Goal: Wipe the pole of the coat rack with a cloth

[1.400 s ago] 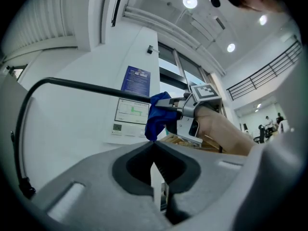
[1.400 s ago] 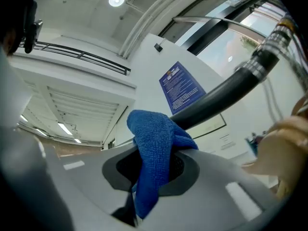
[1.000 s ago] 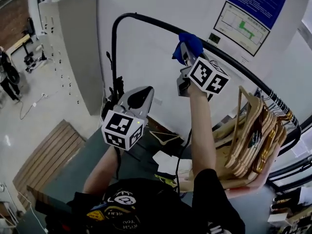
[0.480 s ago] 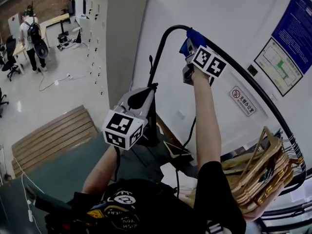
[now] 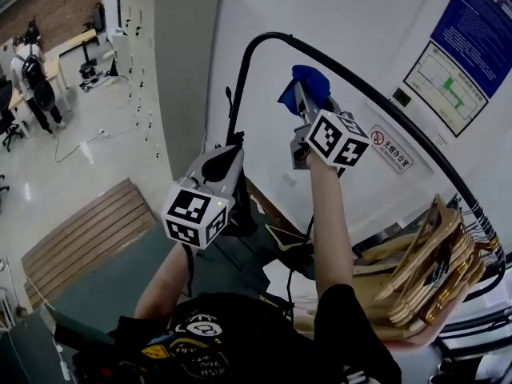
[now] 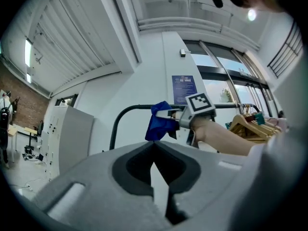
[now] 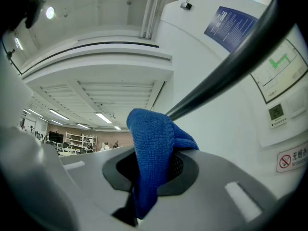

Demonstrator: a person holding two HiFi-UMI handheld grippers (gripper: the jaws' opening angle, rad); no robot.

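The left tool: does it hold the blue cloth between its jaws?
No, the left tool has its jaws together with nothing between them, and the blue cloth is clamped in the right tool.

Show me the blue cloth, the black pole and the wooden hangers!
blue cloth (image 7: 149, 148), right gripper view, its folded upper part.
black pole (image 7: 226, 70), right gripper view, the straight stretch just beyond the cloth.
wooden hangers (image 5: 424, 270), head view, the middle of the bunch.

Head view: my right gripper, upper centre, has the cloth between its jaws, just below the pole. My left gripper sits lower left; hangers lower right.
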